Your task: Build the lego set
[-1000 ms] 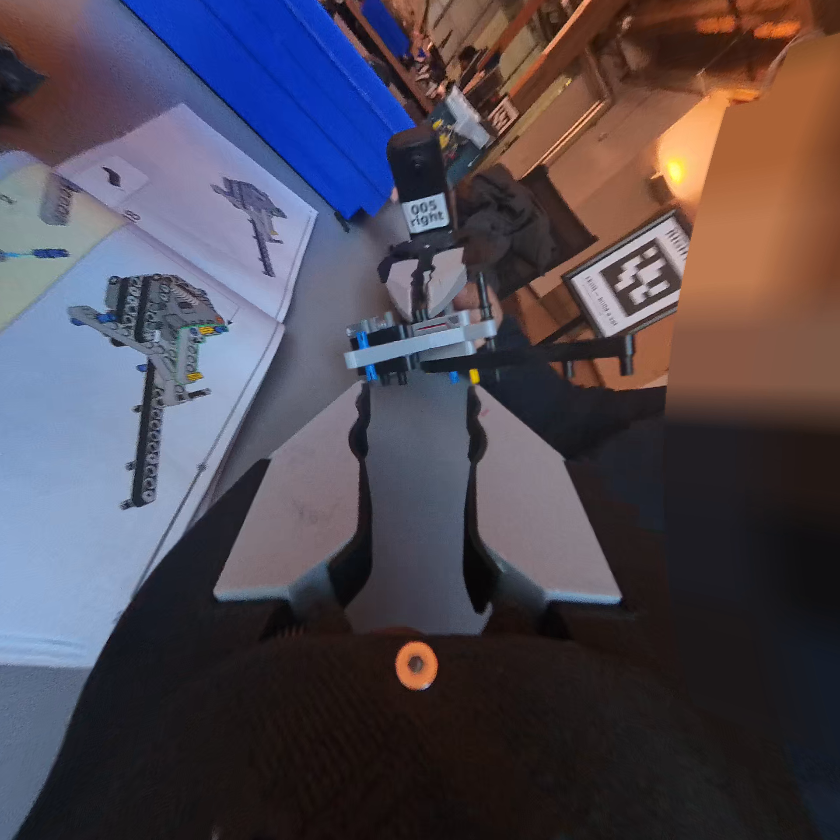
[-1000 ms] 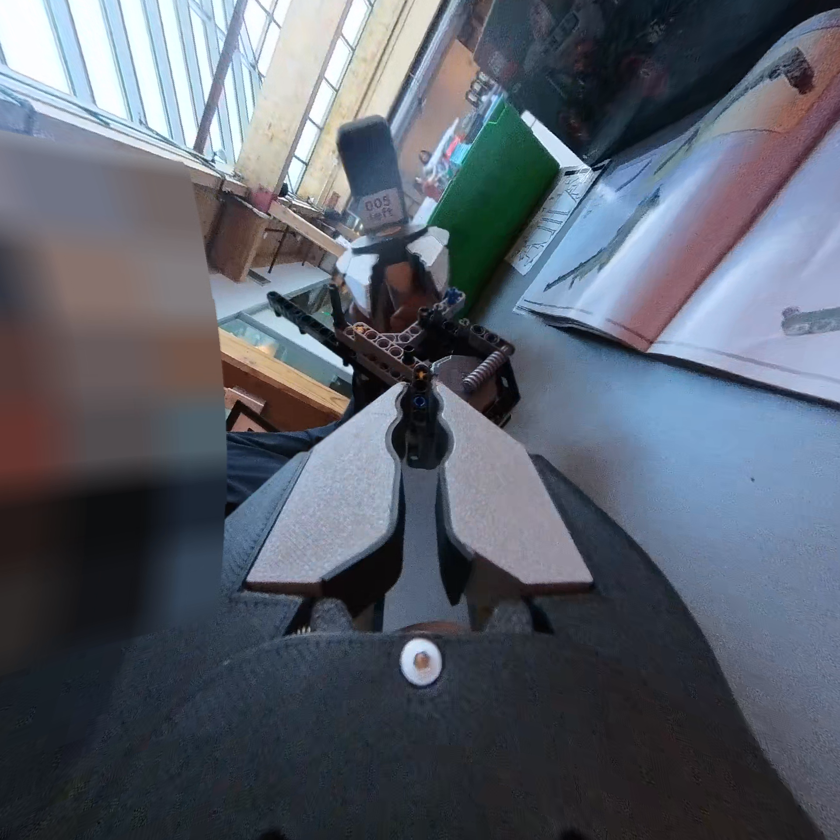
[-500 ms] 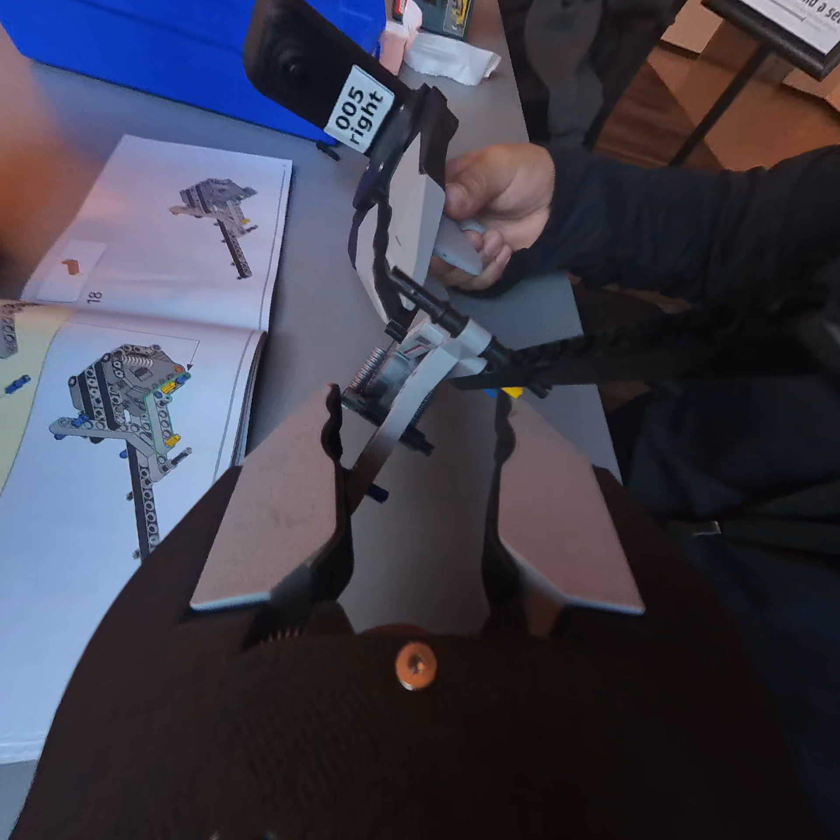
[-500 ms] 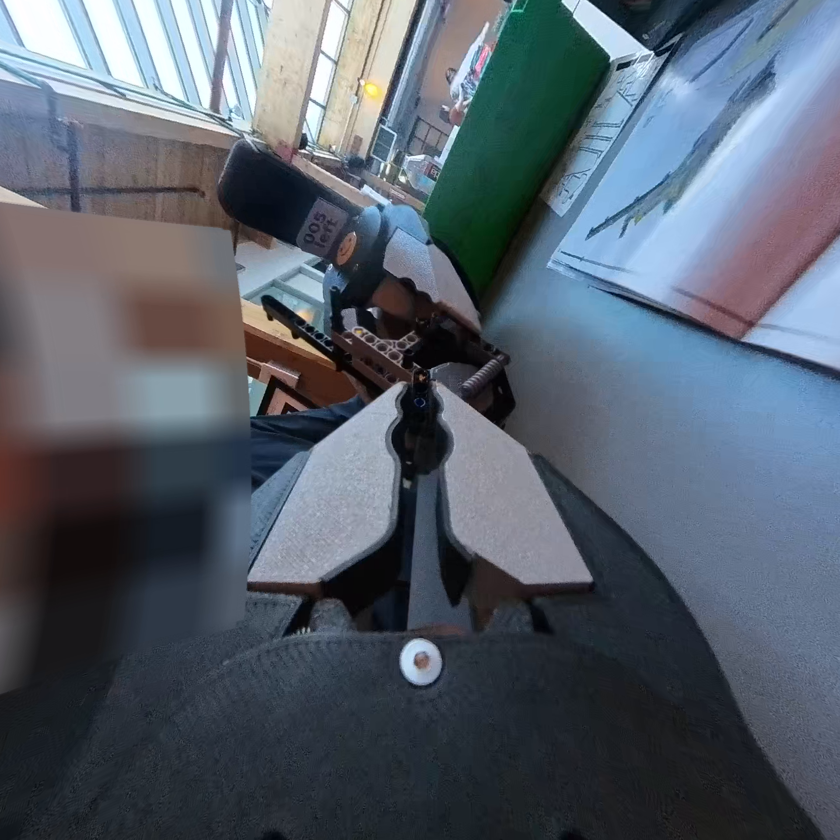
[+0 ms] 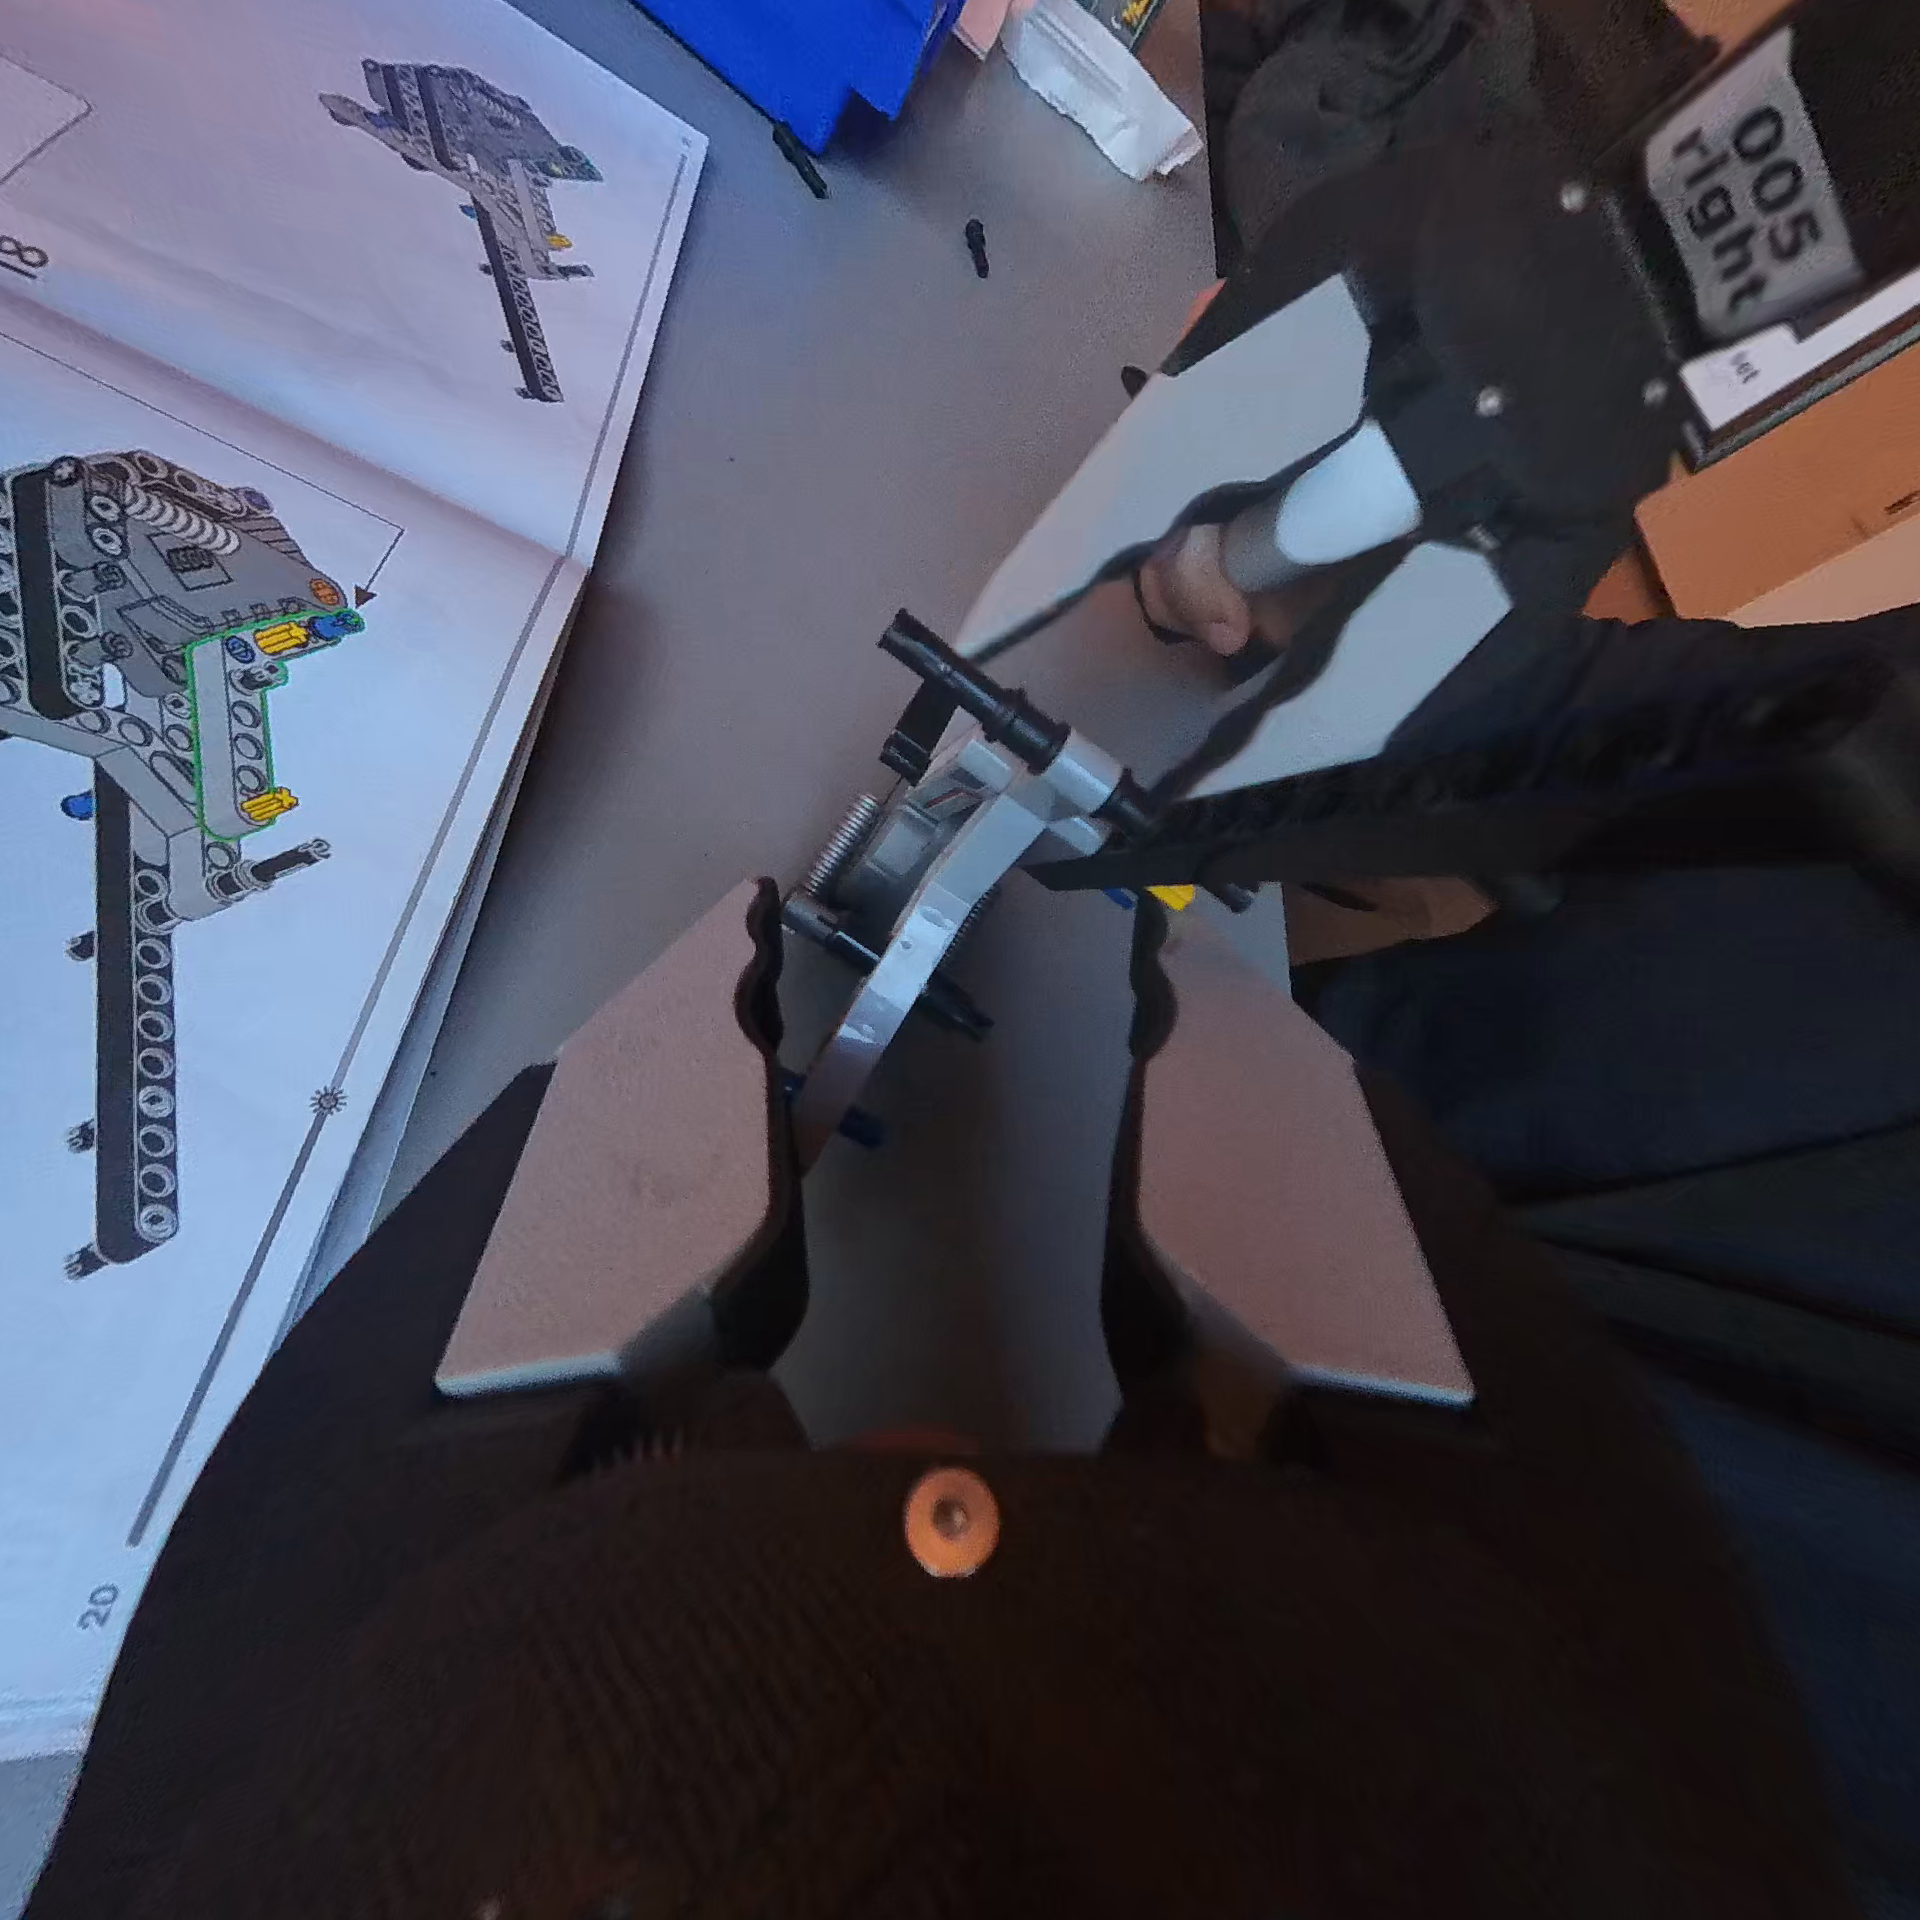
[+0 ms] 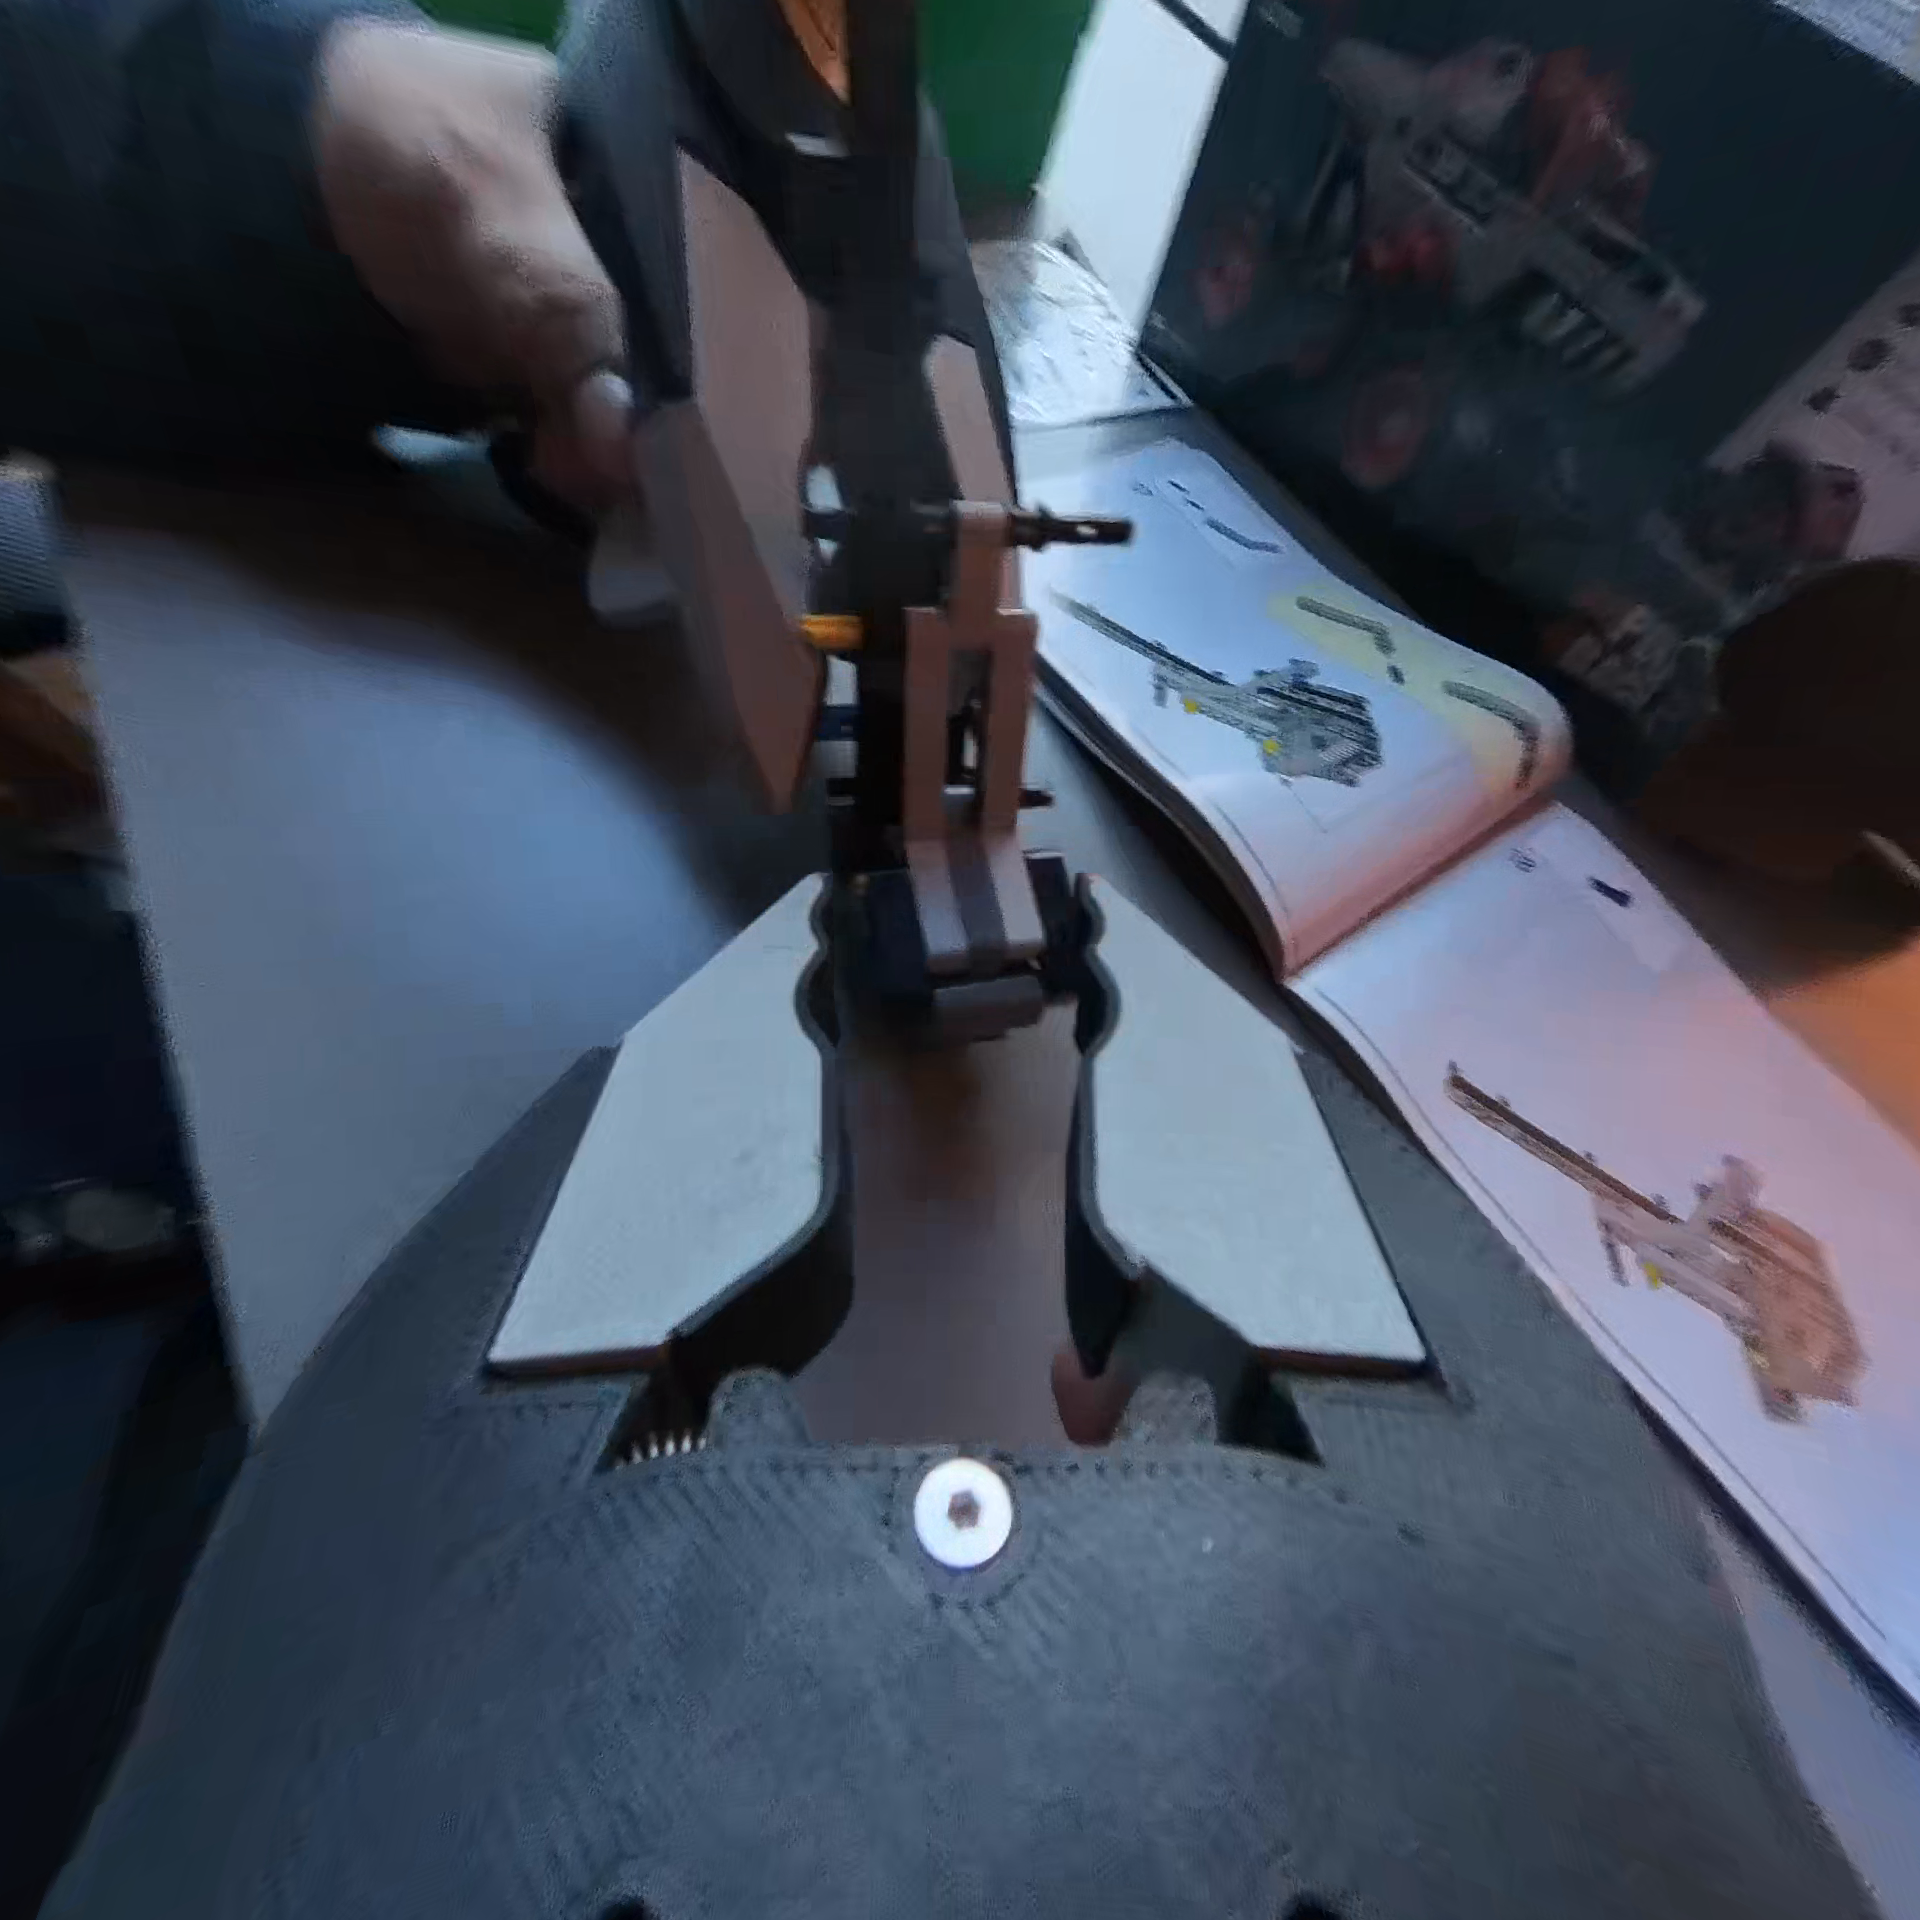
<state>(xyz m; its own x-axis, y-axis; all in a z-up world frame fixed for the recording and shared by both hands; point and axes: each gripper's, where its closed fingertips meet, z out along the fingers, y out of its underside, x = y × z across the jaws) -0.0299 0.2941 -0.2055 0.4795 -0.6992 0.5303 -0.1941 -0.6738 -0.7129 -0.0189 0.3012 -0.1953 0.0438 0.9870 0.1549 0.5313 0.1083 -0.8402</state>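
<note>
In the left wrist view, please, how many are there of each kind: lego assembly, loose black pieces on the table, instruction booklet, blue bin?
Lego assembly: 1
Loose black pieces: 2
Instruction booklet: 1
Blue bin: 1
Total: 5

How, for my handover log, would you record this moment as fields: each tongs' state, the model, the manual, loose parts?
left tongs: open, fingers either side of the lego model; contact unclear
right tongs: shut on the model's dark end
model: grey and black, held above the table
manual: lying open on the table, beside the model
loose part: one small black pin on the table beyond the model
</note>
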